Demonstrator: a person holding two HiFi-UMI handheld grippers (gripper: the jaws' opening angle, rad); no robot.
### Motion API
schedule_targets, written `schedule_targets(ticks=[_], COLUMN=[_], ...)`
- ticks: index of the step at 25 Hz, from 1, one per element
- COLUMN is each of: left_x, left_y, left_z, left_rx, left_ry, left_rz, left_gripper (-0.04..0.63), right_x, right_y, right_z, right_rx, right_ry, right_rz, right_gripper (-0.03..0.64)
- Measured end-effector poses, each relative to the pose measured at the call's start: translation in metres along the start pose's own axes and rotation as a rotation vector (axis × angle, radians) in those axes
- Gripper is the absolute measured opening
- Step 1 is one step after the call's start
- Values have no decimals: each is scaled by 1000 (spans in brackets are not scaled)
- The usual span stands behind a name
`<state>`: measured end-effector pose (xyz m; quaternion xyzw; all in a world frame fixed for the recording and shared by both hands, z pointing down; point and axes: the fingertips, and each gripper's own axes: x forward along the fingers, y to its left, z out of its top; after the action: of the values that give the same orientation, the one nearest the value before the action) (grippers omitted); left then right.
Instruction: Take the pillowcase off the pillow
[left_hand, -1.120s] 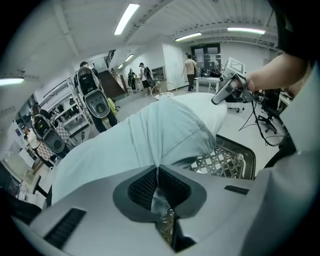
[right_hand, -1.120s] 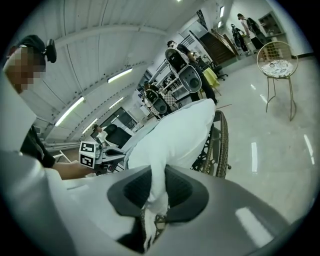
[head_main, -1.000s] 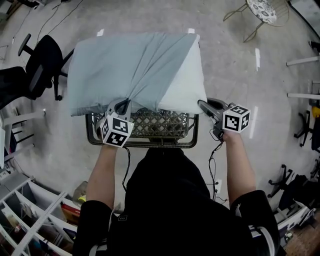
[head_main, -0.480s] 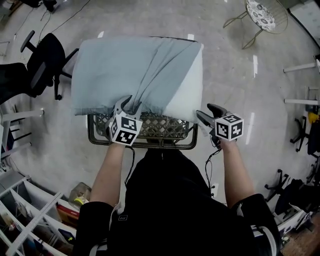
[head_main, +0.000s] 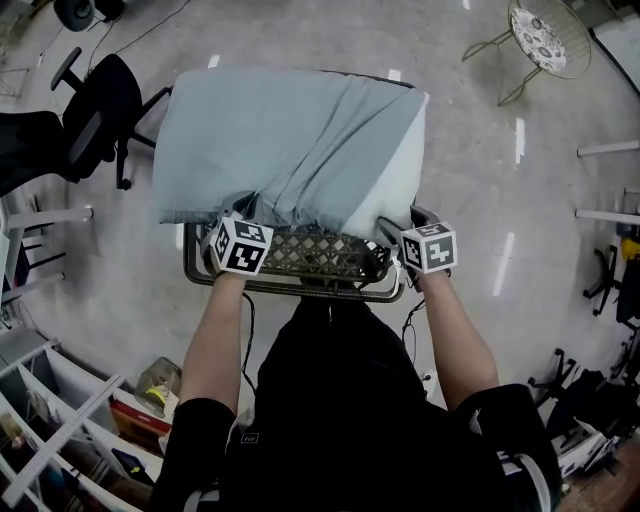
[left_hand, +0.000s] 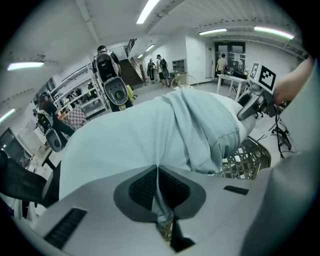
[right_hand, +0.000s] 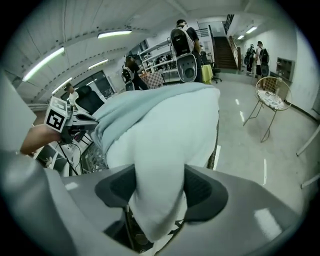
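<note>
A pillow lies across a wire basket (head_main: 300, 290). A pale blue-grey pillowcase (head_main: 270, 140) covers most of it, and its bare white end (head_main: 398, 185) shows at the right. My left gripper (head_main: 243, 210) is at the case's near edge. In the left gripper view its jaws (left_hand: 157, 187) have just closed and are shut on a fold of the pillowcase (left_hand: 200, 130). My right gripper (head_main: 392, 228) is at the white near corner. Its jaws (right_hand: 159, 192) have just been opening and stand wide, with the pillow corner (right_hand: 165, 150) filling the gap between them.
A black office chair (head_main: 95, 110) stands to the left of the basket and a round wire side table (head_main: 545, 35) at the far right. White shelving (head_main: 50, 430) is at the lower left. People (left_hand: 107, 70) stand far off in the room.
My right gripper has come in from beside the pillow and down over its white corner, jaws wider. My left gripper has shifted a little along the case's near edge.
</note>
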<state>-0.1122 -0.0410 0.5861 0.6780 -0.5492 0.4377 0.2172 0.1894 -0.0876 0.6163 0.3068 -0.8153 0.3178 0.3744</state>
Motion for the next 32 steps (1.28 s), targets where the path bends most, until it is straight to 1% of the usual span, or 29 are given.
schedule_targets(ticks=[1, 3, 5, 6, 7, 9, 10, 11, 14, 17, 19, 22, 24, 26, 29, 32], left_x=[-3, -11, -19, -22, -24, -24, -25, -25, -29, -36, -43, -51, -52, -47, -28, 2], left_y=[5, 21, 37, 42, 46, 56, 64, 72, 86, 76, 62, 50, 46, 41, 27, 8], left_z=[-2, -9, -15, -17, -18, -20, -23, -25, -29, -28, -21, 8, 35, 64, 111, 156], left_rx=[2, -6, -30, -27, -1, 83, 104, 102, 62, 53, 58, 64, 58, 67, 113, 170], left_ry=[-1, 3, -1, -2, 3, 19, 22, 20, 0, -36, -64, -128, -179, -213, -235, -219], left_rz=[11, 38, 38, 29, 25, 33, 31, 22, -32, -105, -134, -145, -156, -175, -216, -255], left_gripper=[8, 6, 6, 6, 6, 6, 6, 6, 6, 6, 8, 20, 23, 29, 51, 77], right_x=[-5, -16, -24, -28, -30, -35, -35, -36, -36, -38, -41, -56, -67, -74, -74, -59], right_y=[-2, -5, -6, -5, -4, -1, 1, 4, 9, 16, 20, 12, -2, -18, -43, -69], right_z=[2, 3, 5, 7, 8, 10, 10, 10, 6, -6, -11, -1, 13, 29, 54, 83], right_rx=[1, 7, 0, -9, -14, -10, -5, -3, 2, 55, 86, 129, 175, 219, 248, 260], right_ry=[-16, -31, -25, -20, -17, -18, -20, -21, -11, 9, 11, -50, -116, -173, -227, -253], right_rz=[4, 26, 44, 50, 54, 65, 70, 73, 74, 94, 88, 46, 23, 10, 13, 38], right_gripper=[280, 253, 235, 229, 222, 221, 221, 221, 216, 221, 248, 254, 255, 270, 285, 291])
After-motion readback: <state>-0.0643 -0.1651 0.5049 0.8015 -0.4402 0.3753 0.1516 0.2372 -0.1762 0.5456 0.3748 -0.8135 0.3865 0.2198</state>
